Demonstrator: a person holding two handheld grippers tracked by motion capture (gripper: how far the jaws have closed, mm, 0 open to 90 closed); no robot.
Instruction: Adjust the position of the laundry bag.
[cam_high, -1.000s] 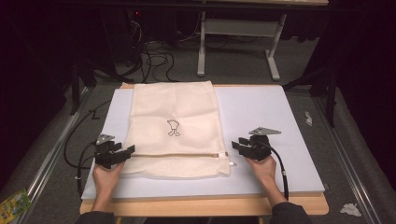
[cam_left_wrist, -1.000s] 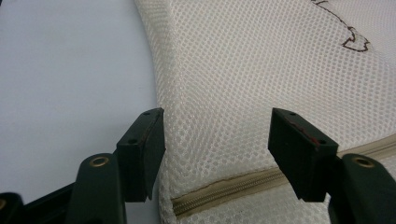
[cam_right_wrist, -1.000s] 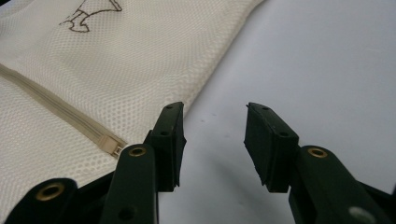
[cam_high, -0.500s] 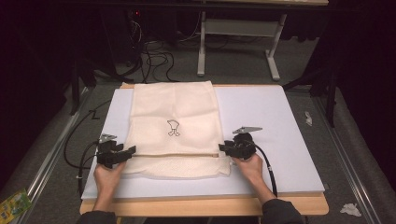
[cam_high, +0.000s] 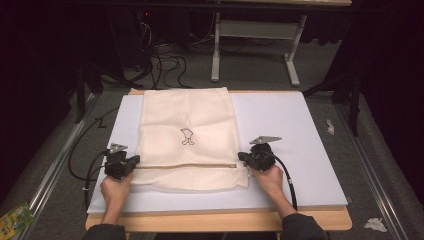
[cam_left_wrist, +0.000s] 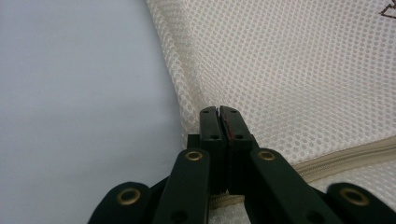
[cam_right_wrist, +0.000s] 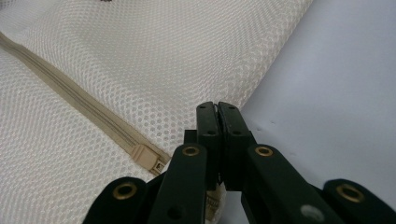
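A cream mesh bag (cam_high: 187, 125) lies flat on a white board (cam_high: 295, 130), with a beige zipper (cam_high: 185, 166) running across its near part. My left gripper (cam_high: 134, 162) sits at the bag's left edge by the zipper's end. Its jaws have just been closing and now stand shut (cam_left_wrist: 219, 109) with the bag's edge caught under them. My right gripper (cam_high: 242, 157) is at the bag's right edge, close to the zipper's end stop (cam_right_wrist: 149, 158). Its jaws have also just closed (cam_right_wrist: 218, 105) on the mesh edge.
The board rests on a wooden table (cam_high: 200, 220). Beyond it stand a metal table frame (cam_high: 255, 45) and cables (cam_high: 165, 60) on the floor. Crumpled paper (cam_high: 375, 224) lies at the right, a green packet (cam_high: 15, 217) at the left.
My right gripper moved left from the bare board to the bag's right edge. Both grippers went from open to shut. The left hand kept its place.
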